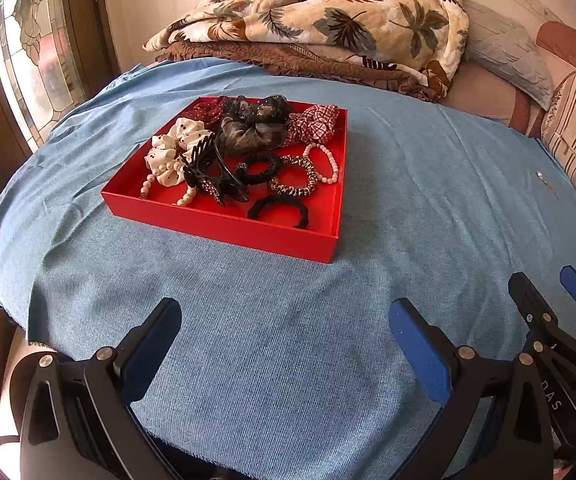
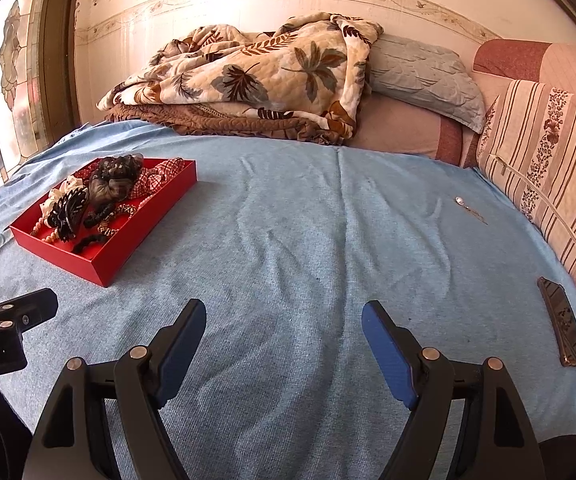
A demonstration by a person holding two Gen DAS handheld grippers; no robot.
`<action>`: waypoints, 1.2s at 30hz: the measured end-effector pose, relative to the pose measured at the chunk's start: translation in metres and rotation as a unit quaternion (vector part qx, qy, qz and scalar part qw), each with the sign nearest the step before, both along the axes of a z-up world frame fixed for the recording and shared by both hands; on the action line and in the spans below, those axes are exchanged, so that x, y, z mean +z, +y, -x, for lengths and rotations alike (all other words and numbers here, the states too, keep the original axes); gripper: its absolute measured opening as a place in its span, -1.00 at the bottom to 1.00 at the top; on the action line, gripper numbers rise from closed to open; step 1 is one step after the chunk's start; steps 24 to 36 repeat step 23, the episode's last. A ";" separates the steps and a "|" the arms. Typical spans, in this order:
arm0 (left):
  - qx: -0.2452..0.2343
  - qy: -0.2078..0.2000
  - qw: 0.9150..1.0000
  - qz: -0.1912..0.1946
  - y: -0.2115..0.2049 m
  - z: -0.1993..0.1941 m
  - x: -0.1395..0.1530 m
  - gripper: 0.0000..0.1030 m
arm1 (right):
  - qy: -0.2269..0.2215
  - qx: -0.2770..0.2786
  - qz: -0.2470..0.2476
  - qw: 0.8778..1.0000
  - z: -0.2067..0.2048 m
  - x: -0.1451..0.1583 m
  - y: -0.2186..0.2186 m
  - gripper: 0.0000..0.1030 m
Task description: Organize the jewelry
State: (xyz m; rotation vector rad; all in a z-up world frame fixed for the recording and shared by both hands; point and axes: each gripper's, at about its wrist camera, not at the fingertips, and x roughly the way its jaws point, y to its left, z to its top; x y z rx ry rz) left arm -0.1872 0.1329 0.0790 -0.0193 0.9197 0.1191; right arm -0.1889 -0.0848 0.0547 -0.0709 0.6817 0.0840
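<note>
Jewelry tray (image 1: 247, 236), red and shallow, sits on the blue bed cover (image 1: 288, 340), filled with scrunchies, hair ties, a black claw clip (image 1: 203, 168) and bead bracelets. It lies ahead and slightly left of the left hand-held gripper (image 1: 283, 332), far left of the right hand-held gripper (image 2: 283, 336); the left is judged nearer. Its near corner points toward the right gripper. Both hand-held grippers stand wide and empty. A small hairpin (image 2: 468, 210) lies alone, far right, long axis running near-right.
</note>
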 end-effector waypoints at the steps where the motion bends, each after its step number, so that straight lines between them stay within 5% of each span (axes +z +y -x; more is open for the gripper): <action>1: 0.000 0.000 1.000 0.000 0.000 0.000 0.000 1.00 | -0.001 0.000 0.000 1.000 0.001 0.000 0.001 0.63; 36: -0.011 -0.014 1.000 -0.004 -0.015 -0.029 0.020 1.00 | 0.026 0.017 -0.048 0.998 -0.017 0.021 -0.011 0.65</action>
